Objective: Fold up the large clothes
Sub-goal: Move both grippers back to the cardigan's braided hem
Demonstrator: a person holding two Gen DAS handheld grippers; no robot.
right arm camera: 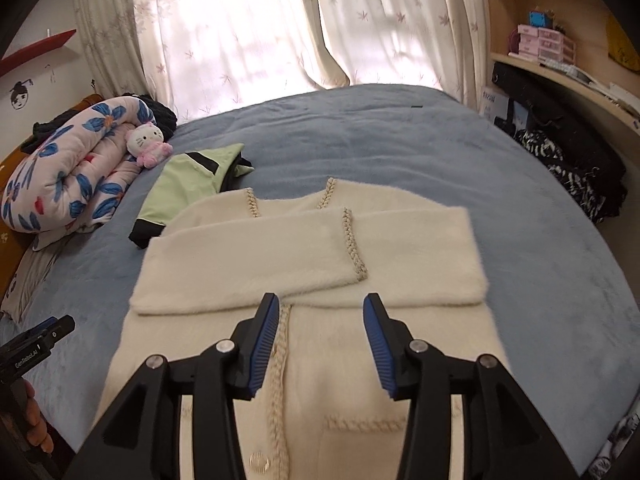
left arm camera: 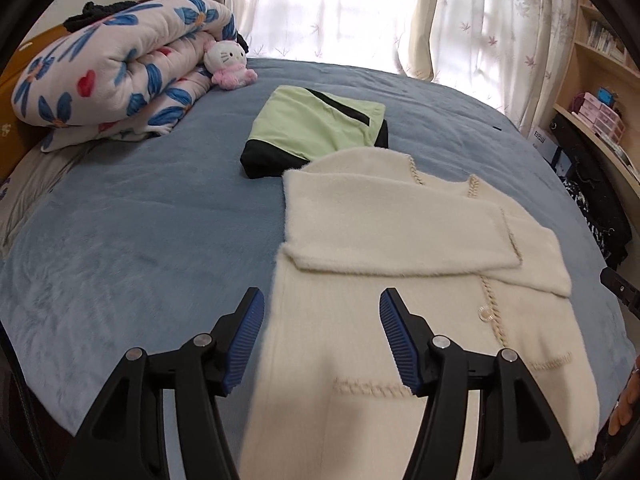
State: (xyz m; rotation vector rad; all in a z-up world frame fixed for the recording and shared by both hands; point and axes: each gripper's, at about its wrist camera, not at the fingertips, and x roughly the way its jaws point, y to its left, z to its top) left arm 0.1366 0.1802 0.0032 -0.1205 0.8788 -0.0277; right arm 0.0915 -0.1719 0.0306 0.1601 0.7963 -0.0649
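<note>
Sleeves folded across cream cardigan (right arm camera: 304, 360); left gripper (left arm camera: 322, 312) and right gripper (right arm camera: 320, 320) released, empty above it; next, probably hem fold toward collar.

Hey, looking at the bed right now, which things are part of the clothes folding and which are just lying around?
Part of the job:
- cream cardigan, sleeves folded across
- green and black garment, already folded
- left claw and right claw, both open and empty

Just lying about:
- floral quilt
- plush cat
- blue blanket
- shelves
- curtains
</note>
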